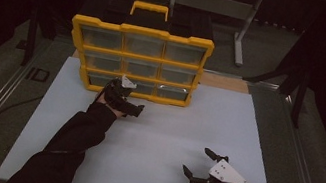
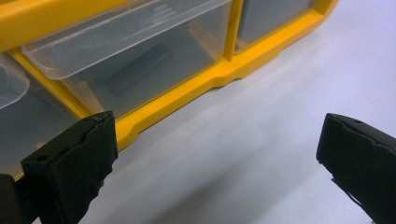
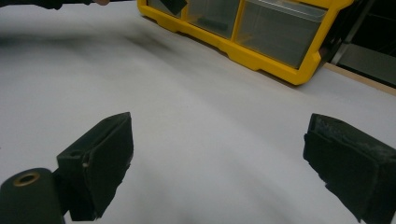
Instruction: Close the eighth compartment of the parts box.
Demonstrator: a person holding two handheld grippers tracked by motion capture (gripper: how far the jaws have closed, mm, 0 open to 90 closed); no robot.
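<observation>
My left gripper sits released, nothing between its jaws, beside the yellow plastic organizer's clear bottom-row drawer, so closing now likely clips the frame.

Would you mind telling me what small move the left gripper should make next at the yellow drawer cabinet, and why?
Probably ease the left gripper toward the bottom-row clear drawer. Its jaws stand wide open with nothing between them, right beside the yellow drawer cabinet, and that drawer already seems to jut out slightly.

Only "ID" reads, on the table frame.
</observation>
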